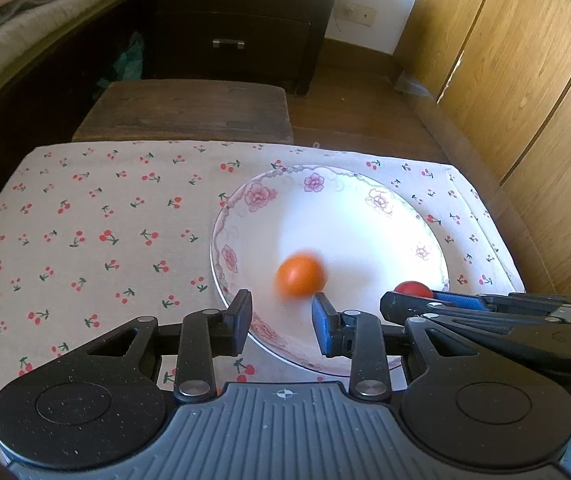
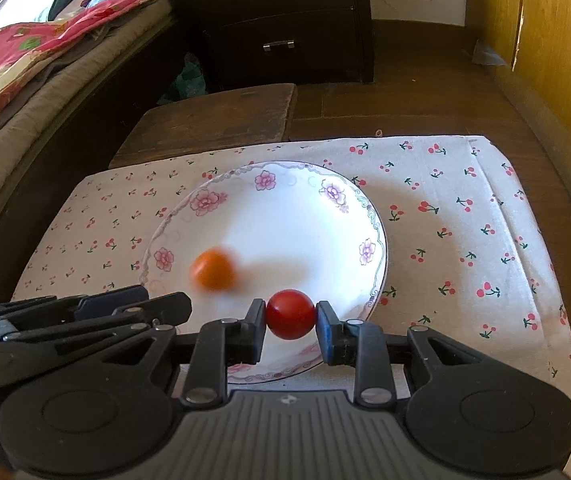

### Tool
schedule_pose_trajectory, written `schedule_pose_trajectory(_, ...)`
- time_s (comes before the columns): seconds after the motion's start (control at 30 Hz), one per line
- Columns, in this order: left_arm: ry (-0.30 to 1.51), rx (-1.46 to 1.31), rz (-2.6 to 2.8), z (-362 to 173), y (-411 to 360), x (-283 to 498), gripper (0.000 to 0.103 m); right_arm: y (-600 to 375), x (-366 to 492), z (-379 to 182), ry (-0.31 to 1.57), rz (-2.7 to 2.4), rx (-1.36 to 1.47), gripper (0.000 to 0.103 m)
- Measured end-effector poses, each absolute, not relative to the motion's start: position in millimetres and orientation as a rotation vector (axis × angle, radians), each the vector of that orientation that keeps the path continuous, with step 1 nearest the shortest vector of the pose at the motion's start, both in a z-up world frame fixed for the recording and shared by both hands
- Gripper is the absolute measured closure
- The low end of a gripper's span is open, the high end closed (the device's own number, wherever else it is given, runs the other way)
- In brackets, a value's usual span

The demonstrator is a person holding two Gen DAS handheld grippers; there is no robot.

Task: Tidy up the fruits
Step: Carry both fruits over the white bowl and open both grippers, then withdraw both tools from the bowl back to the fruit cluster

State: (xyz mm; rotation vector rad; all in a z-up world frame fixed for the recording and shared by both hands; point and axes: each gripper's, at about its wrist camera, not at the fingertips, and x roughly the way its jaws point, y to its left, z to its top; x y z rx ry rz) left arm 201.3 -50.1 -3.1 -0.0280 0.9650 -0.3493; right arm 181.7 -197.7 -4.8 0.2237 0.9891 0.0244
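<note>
one orange fruit blurred on one plate, left gripper jaws spread, right gripper pinching one red fruit

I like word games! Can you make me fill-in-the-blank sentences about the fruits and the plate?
1. The right gripper squeezes a ____ fruit between its fingers.
2. The blurry orange fruit is over the white ____ with flowers on its rim.
3. The cloth under it has little ____ printed on it.
4. The left gripper has its fingers ____, holding nothing.

Missing words: red; plate; cherries; open
</note>
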Motion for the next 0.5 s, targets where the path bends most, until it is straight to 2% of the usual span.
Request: schedule_pose_trajectory(0.5, 0.938, -0.067, -0.361, 12, -43, 194, 0.056, -200, 168, 12, 0.948, 0.016, 0.239, 0.071)
